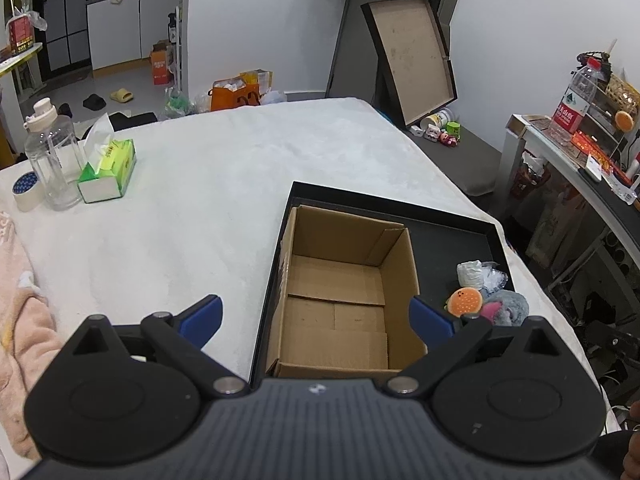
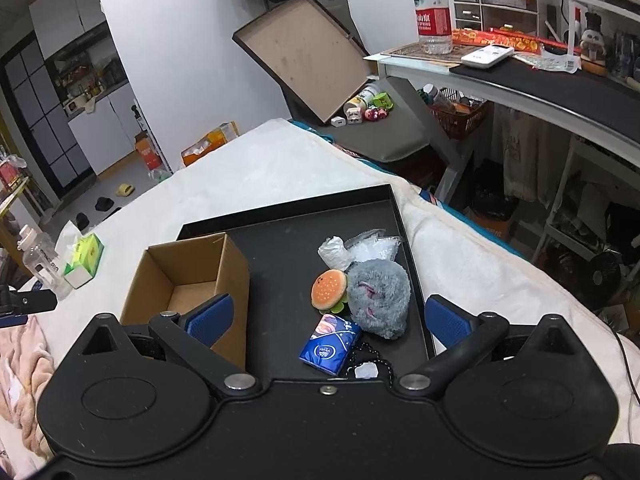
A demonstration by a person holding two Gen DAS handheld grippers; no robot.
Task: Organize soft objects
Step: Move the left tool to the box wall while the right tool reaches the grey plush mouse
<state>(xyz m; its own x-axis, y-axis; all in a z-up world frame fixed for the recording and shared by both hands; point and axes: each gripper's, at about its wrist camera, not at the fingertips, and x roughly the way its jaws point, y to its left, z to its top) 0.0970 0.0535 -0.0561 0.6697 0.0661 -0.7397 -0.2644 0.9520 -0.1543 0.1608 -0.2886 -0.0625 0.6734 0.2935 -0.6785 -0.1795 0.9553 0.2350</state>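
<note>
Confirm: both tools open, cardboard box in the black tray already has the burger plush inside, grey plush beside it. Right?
Not quite. The cardboard box is empty; the left wrist view shows its bare bottom. The burger plush lies on the black tray outside the box, touching the grey plush, as the right wrist view shows. The rest holds: left tool and right tool are both open.

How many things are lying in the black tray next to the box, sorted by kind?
Plush toys: 2, burger plush, grey plush
Blue packet: 1
White roll: 1
Clear plastic bag: 1
Black bead string: 1
Total: 6
</note>
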